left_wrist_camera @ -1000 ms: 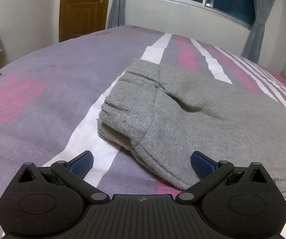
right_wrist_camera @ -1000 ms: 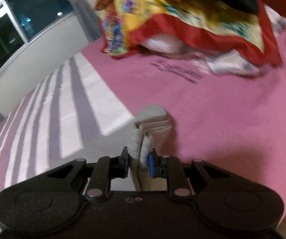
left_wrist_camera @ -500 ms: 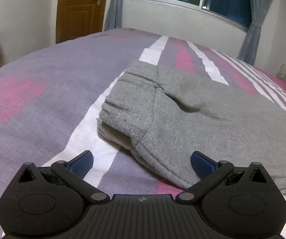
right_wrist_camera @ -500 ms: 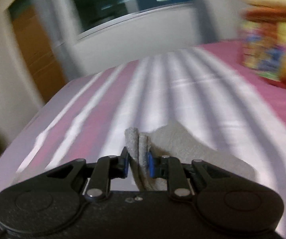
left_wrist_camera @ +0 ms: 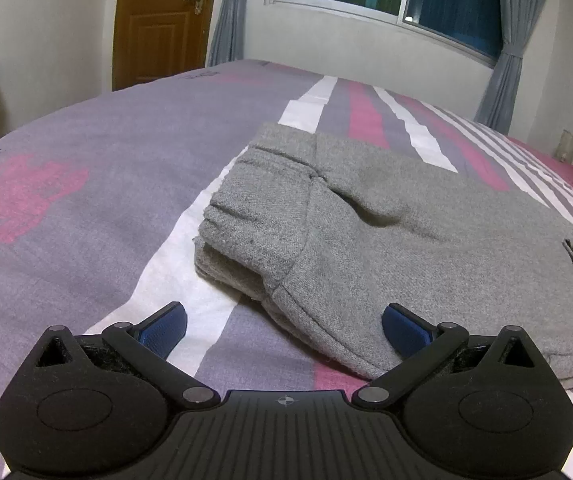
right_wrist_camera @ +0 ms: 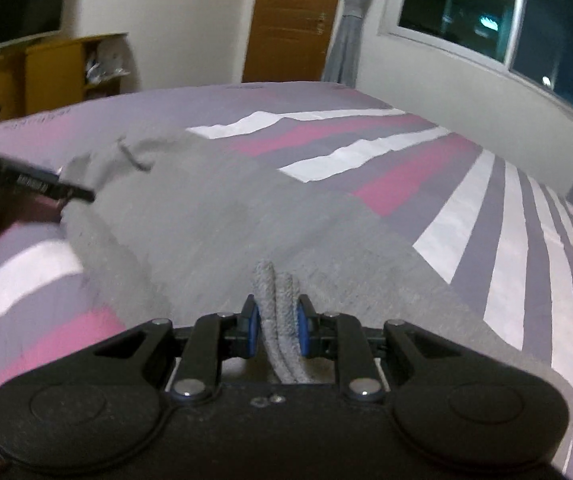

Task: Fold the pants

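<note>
The right gripper (right_wrist_camera: pixel 277 326) pinches a bunched edge of the grey sweatpants (left_wrist_camera: pixel 366 232) on the striped bedspread (left_wrist_camera: pixel 86 200); the left gripper (left_wrist_camera: pixel 284 330) hovers spread wide at the pants' waistband, holding nothing

Pants (left_wrist_camera: pixel 398 240): grey knit fleece, matt, fuzzy. Bedsheet (left_wrist_camera: pixel 86 200): smooth woven cloth, matt, striped. Left gripper (left_wrist_camera: pixel 284 322): matt black plastic, ribbed blue pads (left_wrist_camera: pixel 402 330). Door (left_wrist_camera: pixel 158 20): glossy varnished wood.
</note>
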A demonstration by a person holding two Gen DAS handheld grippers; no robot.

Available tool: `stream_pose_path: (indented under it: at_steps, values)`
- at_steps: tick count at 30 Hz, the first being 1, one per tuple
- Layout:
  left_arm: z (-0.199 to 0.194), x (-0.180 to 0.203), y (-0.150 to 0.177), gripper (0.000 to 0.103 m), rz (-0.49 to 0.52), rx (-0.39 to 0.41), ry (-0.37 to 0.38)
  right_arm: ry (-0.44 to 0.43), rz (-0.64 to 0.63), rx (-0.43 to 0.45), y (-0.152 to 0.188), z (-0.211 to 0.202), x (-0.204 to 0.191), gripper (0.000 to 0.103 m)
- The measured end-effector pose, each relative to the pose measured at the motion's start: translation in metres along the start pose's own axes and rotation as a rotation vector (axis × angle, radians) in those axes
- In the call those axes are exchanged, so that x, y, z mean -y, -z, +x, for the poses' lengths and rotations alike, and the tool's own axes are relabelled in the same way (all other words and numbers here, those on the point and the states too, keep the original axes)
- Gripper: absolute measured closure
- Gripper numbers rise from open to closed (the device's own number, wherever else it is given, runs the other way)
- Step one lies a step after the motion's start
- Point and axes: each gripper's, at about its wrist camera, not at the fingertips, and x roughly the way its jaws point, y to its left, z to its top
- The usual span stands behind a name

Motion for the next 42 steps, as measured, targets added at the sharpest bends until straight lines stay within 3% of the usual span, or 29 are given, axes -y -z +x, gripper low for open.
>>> stream_pose_path:
  at_steps: [3, 6, 9, 11, 15, 18, 22, 24, 25, 27, 29, 33, 35, 42]
  values:
    - [0.0, 0.0, 0.0, 0.0, 0.0, 0.0, -0.001, -0.003, -0.073, -0.008, 0.005, -0.007, -0.02, 0.084]
    - [0.0, 0.0, 0.0, 0.0, -0.001, -0.002, -0.003, -0.028, -0.054, -0.07, 0.008, 0.002, -0.029, 0.068]
    - [0.001, 0.0, -0.002, 0.0, -0.002, -0.012, -0.004, -0.099, 0.01, -0.019, 0.001, -0.016, -0.042, 0.053]
    - [0.002, 0.0, -0.006, 0.0, -0.002, -0.025, -0.004, -0.128, 0.078, 0.038, -0.001, -0.031, -0.043, 0.06]
    - [0.0, -0.001, -0.018, 0.0, -0.008, -0.067, 0.003, -0.001, 0.199, 0.122, 0.01, -0.063, -0.028, 0.064]
    - [-0.015, 0.003, -0.024, 0.0, -0.027, -0.067, 0.012, 0.157, 0.294, 0.138, 0.03, -0.088, 0.001, 0.064]
    - [-0.038, 0.032, -0.027, 0.004, 0.008, -0.035, 0.11, 0.34, 0.546, 0.128, 0.071, -0.125, 0.058, 0.067]
    - [-0.042, 0.053, -0.031, 0.03, 0.005, -0.05, 0.185, 0.402, 0.673, 0.129, 0.093, -0.141, 0.081, 0.068]
    - [-0.041, 0.065, -0.034, 0.033, -0.011, -0.067, 0.24, 0.435, 0.723, 0.129, 0.103, -0.147, 0.09, 0.068]
    - [-0.035, 0.088, -0.038, 0.041, -0.064, -0.114, 0.362, 0.448, 0.795, 0.128, 0.118, -0.155, 0.1, 0.068]
    - [-0.024, 0.115, -0.039, 0.041, -0.112, -0.182, 0.484, 0.454, 0.828, 0.136, 0.128, -0.157, 0.102, 0.068]
    - [0.002, 0.161, -0.033, 0.043, -0.178, -0.314, 0.632, 0.436, 0.838, 0.166, 0.136, -0.159, 0.1, 0.066]
    - [0.016, 0.174, -0.025, 0.053, -0.237, -0.372, 0.676, 0.434, 0.847, 0.186, 0.138, -0.163, 0.102, 0.064]
    - [0.052, 0.191, -0.006, 0.054, -0.386, -0.448, 0.697, 0.378, 0.914, 0.174, 0.152, -0.161, 0.108, 0.062]
